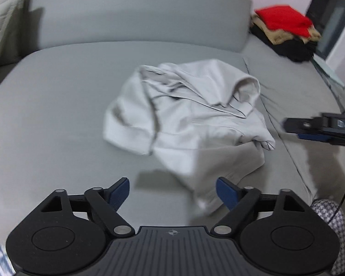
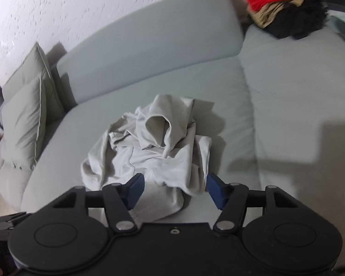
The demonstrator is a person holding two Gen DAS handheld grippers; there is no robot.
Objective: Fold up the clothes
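Observation:
A crumpled light grey garment (image 1: 186, 119) lies in a heap on the grey sofa seat (image 1: 46, 126); it also shows in the right wrist view (image 2: 154, 151). My left gripper (image 1: 172, 192) is open and empty, just in front of the garment's near edge. My right gripper (image 2: 174, 191) is open and empty, its jaws wide apart over the garment's near edge. The right gripper also shows from the side at the right edge of the left wrist view (image 1: 319, 128), to the right of the garment.
A pile of red, tan and black clothes (image 1: 285, 32) sits at the sofa's far right corner, also in the right wrist view (image 2: 285, 2). The sofa backrest (image 1: 138, 16) runs behind. Two grey cushions (image 2: 27, 117) lean at the left end. A seam (image 2: 250, 115) splits the seat.

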